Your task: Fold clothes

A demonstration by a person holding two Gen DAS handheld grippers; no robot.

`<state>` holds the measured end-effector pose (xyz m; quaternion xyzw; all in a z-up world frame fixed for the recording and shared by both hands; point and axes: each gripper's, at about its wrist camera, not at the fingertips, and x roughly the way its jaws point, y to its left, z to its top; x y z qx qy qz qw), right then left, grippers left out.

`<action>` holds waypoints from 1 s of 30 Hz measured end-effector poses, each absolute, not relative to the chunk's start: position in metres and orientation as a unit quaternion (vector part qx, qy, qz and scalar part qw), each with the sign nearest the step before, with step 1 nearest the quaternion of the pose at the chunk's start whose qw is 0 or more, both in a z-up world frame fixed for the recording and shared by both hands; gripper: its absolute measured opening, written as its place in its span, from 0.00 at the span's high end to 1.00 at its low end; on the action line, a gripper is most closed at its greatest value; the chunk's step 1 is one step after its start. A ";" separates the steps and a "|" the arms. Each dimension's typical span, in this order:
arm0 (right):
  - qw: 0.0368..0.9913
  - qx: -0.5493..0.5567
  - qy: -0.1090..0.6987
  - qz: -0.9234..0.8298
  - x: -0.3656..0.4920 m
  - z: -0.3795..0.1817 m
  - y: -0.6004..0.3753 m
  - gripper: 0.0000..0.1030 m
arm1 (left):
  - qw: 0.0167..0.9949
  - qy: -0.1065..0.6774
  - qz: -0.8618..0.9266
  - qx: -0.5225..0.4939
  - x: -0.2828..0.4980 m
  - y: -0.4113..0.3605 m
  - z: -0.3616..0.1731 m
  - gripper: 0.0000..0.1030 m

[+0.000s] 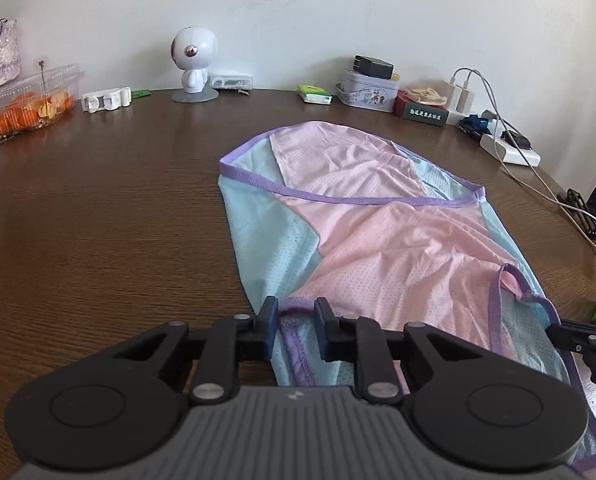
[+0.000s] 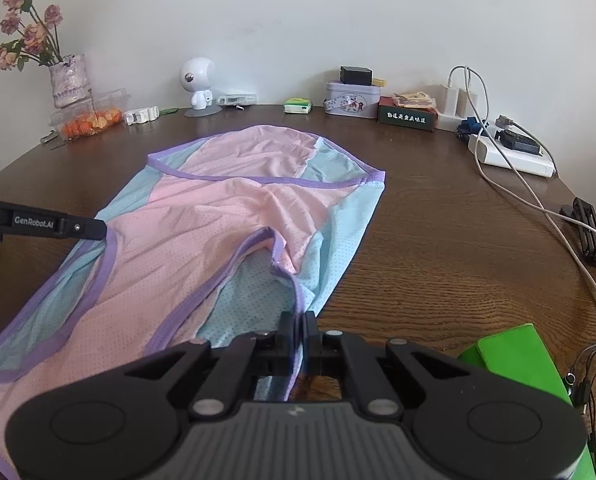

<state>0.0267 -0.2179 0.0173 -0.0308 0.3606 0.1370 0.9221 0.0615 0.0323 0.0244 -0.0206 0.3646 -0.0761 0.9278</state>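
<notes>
- two grippers are in our hands, both low over the near end of the garment (image 1: 377, 240), which lies spread on the brown table (image 1: 98, 220).
- our left gripper (image 1: 296, 316) has its jaws a narrow way apart; the purple trim (image 1: 294, 338) of an armhole runs through the gap, and we cannot tell whether the pads press on it.
- our right gripper (image 2: 299, 334) has its jaws closed tight on a purple-edged strip of the same garment, which passes between the fingers (image 2: 286, 332).
- in the right wrist view the left gripper comes in from the left edge, its tip touching the purple border of the other armhole.
- the garment is a sleeveless mesh top, pink down the middle, pale blue at the sides, purple at every edge; its far end lies folded over with a purple band across it.
- it lies wrinkled, mostly flat, its near end lifted slightly where we hold it.
- beyond it, along the wall, stand a white round-headed figure (image 1: 194, 64), a small tin (image 1: 367, 90) with a black charger (image 1: 373, 66) on top, and a dark red box (image 1: 421, 110).
- far left sit a clear box of oranges (image 1: 30, 100) and a vase (image 2: 68, 78) of dried roses (image 2: 26, 28).
- far right lie a white power strip (image 2: 511, 156) and white cables (image 2: 537, 208); a green block (image 2: 513, 356) is just beside our right gripper.
</notes>
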 end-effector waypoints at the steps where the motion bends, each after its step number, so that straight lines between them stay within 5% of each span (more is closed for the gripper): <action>1: 0.922 -0.030 0.361 0.137 0.027 0.017 -0.218 0.97 | 0.929 0.362 -0.075 -0.017 0.059 0.032 0.025 0.81; 8: 0.923 -0.034 0.356 0.140 0.025 0.016 -0.218 0.97 | 0.926 0.370 -0.080 -0.006 0.056 0.029 0.020 0.80; 13: 0.924 -0.029 0.355 0.137 0.025 0.016 -0.220 0.97 | 0.928 0.363 -0.085 -0.019 0.055 0.035 0.021 0.97; 23: 0.934 0.012 0.342 0.106 0.021 0.023 -0.232 0.99 | 0.946 0.321 -0.042 -0.020 0.032 0.071 0.041 0.97; 26: 0.936 0.011 0.337 0.103 0.019 0.026 -0.231 0.95 | 0.941 0.335 -0.037 -0.037 0.026 0.080 0.039 0.89; 30: 0.936 -0.005 0.333 0.117 0.010 0.032 -0.224 0.81 | 0.931 0.355 -0.075 -0.048 0.010 0.084 0.037 0.58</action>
